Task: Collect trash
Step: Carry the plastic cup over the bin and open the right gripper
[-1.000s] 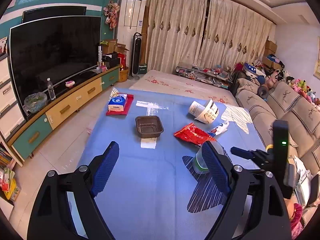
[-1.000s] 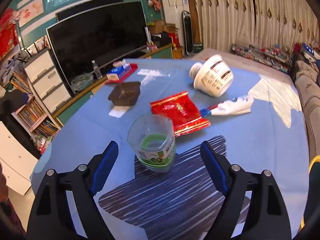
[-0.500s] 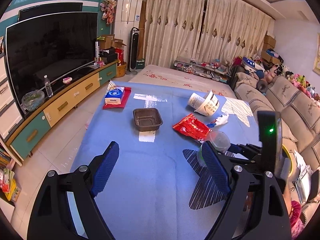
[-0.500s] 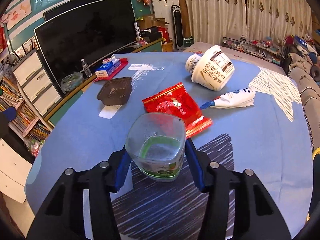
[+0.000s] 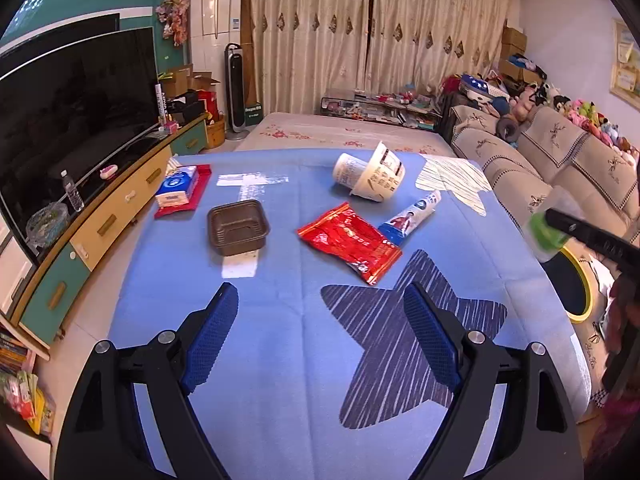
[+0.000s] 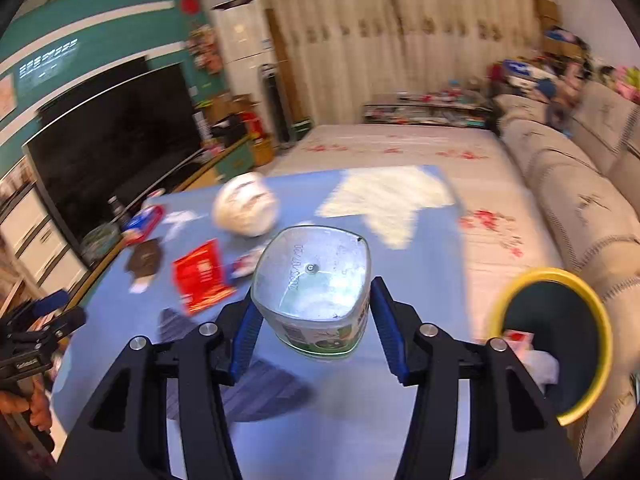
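Note:
My right gripper (image 6: pixel 312 320) is shut on a clear plastic cup with a green label (image 6: pixel 314 284), lifted off the table; it also shows at the right edge of the left wrist view (image 5: pixel 548 232). A dark bin with a yellow rim (image 6: pixel 556 340) stands on the floor to the right, with some trash inside. My left gripper (image 5: pixel 320 340) is open and empty above the blue tablecloth (image 5: pixel 280 380). On the table lie a red snack wrapper (image 5: pixel 348 240), a white paper tub on its side (image 5: pixel 370 176), a squeezed tube (image 5: pixel 412 216) and a brown plastic tray (image 5: pixel 237 227).
A tissue pack on a red tray (image 5: pixel 180 190) lies at the table's far left. A TV cabinet (image 5: pixel 100 216) runs along the left. A sofa (image 5: pixel 560 168) stands at the right, beside the bin. The bin also shows in the left wrist view (image 5: pixel 576 288).
My right gripper closed on the plastic cup, lifted it off the table and swung it right toward the bin. My left gripper stayed open above the table.

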Tool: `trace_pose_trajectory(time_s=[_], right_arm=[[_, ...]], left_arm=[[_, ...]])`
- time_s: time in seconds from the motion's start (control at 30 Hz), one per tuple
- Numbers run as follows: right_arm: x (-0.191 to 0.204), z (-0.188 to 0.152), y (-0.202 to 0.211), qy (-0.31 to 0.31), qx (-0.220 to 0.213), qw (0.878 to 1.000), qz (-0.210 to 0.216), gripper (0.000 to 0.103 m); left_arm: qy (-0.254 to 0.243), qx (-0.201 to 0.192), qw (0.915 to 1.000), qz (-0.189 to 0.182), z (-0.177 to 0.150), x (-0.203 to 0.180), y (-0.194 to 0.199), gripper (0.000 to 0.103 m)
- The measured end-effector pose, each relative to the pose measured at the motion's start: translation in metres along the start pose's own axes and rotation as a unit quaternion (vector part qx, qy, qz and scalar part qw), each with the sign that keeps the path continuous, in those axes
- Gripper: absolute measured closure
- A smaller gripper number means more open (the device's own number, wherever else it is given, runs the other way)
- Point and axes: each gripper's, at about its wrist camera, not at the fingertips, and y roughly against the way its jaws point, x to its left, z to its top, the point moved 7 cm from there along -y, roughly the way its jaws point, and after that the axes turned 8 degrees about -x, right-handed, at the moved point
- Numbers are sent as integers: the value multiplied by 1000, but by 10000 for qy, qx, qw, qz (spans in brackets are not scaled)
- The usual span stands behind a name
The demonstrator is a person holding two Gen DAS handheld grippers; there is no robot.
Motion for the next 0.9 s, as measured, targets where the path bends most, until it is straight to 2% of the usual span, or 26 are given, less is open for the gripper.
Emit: trace_pose_trajectory(time_s=[0.1,0.23,0.47,0.7,0.9], right_arm=[[-60,2,8,-252,-6,9980,-579,53],[-136,-9,4,-572,149,9895,-1316,53],[-224,-50,-25,-974,720,9714,-2042,53],[-267,-85,-51,-1065,1198,9561,-2452,53],[-285,-108,-65,-1141,1507,9445,-2686,52]], left_arm=[[-92,24,9999,-36,0,-13,-8,19],[-207,94,9997,-72,-1,-27,-18,19],[-384,203,9990,-78,-4,-42,-31,19],[-443,288,9986,-48,-6,-44,-41,19],[-464,400,9981,-36,-11,-44,-52,19]])
